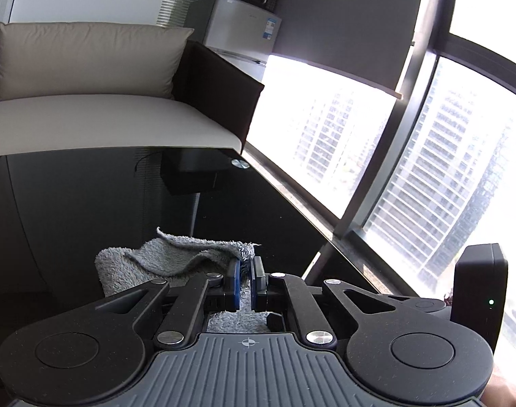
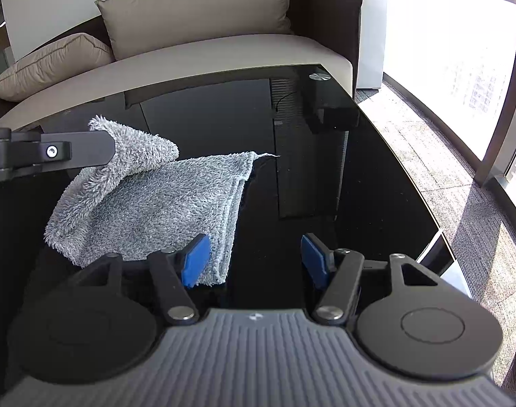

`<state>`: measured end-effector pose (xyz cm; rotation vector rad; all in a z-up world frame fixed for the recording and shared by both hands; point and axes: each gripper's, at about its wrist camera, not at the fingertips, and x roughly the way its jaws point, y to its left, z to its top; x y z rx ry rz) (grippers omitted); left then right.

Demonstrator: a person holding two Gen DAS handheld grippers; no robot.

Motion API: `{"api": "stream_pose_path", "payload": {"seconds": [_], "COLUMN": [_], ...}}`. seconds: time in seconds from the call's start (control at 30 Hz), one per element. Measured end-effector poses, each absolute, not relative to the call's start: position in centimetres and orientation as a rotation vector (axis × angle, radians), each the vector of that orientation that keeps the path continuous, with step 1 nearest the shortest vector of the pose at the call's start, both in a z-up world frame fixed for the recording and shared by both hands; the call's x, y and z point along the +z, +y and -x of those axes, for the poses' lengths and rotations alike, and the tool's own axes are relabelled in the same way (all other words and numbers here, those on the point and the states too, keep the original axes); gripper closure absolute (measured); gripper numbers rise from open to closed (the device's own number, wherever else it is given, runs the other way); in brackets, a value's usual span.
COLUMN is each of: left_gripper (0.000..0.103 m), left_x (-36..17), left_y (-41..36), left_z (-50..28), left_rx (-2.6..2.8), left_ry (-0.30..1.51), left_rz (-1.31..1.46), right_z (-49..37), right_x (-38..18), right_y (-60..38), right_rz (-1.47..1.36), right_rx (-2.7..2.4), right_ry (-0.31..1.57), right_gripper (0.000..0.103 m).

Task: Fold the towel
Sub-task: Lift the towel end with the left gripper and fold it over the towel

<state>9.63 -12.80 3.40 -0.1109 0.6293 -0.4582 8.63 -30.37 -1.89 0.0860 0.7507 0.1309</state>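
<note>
A grey fluffy towel lies partly folded on the black glass table. My left gripper is shut on a corner of the towel and holds that corner lifted and pulled over the rest of the cloth. In the right wrist view the left gripper comes in from the left with the raised corner in it. My right gripper is open and empty, low over the table just right of the towel's near edge, its left pad beside the cloth.
A beige sofa with cushions stands behind the table. The table's right edge borders grey carpet and floor-to-ceiling windows. A small fridge with a microwave stands in the far corner. A round metal fitting sits at the table's far corner.
</note>
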Motion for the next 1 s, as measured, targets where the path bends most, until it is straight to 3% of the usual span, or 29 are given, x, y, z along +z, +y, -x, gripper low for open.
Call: {"api": "stream_pose_path", "payload": {"seconds": [1.0], "left_gripper": [0.097], "left_x": [1.4], "left_y": [-13.2], "left_z": [-8.7], "left_rx": [-0.528], "left_ry": [0.713], "left_rz": [0.034], "right_z": [-8.9], "right_x": [-1.7], "right_y": [-32.5], "right_rz": [-0.123], "right_rx": [-0.029], "right_ry": [0.739], "right_gripper": [0.040]}}
